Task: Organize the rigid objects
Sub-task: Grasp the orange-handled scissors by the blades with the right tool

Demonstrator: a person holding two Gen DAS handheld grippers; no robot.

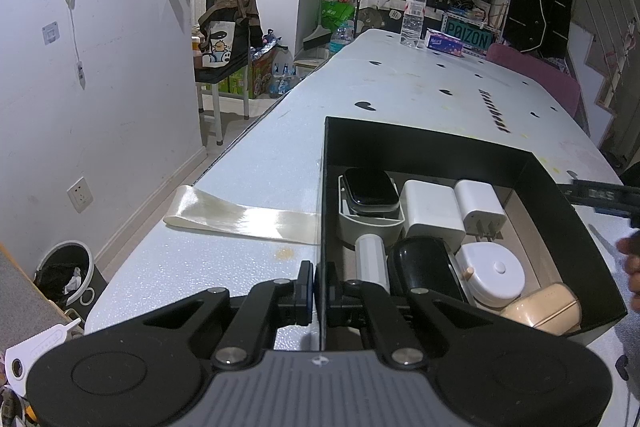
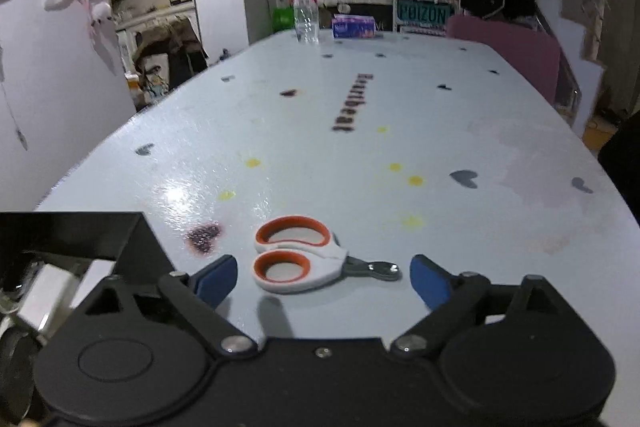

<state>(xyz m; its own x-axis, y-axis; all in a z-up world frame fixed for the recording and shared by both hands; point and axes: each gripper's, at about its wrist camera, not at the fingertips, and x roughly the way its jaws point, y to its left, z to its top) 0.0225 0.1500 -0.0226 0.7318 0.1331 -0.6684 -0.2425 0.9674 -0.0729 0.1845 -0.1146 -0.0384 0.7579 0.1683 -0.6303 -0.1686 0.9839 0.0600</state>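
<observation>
- Left gripper [image 1: 319, 293] is clamped down on the near-left wall of the black box [image 1: 440, 147], one pad outside the wall and one inside, so it's pinching the box itself rather than anything in it.
- Right gripper [image 2: 324, 281] is spread wide with nothing held. The blue pads [image 2: 214, 281] sit either side of the little white and orange scissors [image 2: 298, 255], not touching them.
- Scissors lie flat on the pale blue table [image 2: 360, 147], handles pointing left in the right wrist view, short blades pointing right, just right of the box's corner.
- Box is pretty packed: a dark smartwatch [image 1: 370, 187] sitting in a grey tray [image 1: 370, 223], two white chargers [image 1: 434, 209] next to it, a white round tape measure [image 1: 494, 277], a black rounded thing [image 1: 424, 267], a white cylinder [image 1: 372, 259] and a beige case [image 1: 544, 309] in the near right corner. The only bare floor I can see is a strip along the right wall.
- Beyond the scissors the tabletop is wide open up to the water bottle [image 2: 306, 11] and tissue box [image 2: 354, 26] at the far end.
- Left of the box there's a strip of shiny tape [image 1: 240, 217] reaching toward the table's left edge, which drops off close by.
</observation>
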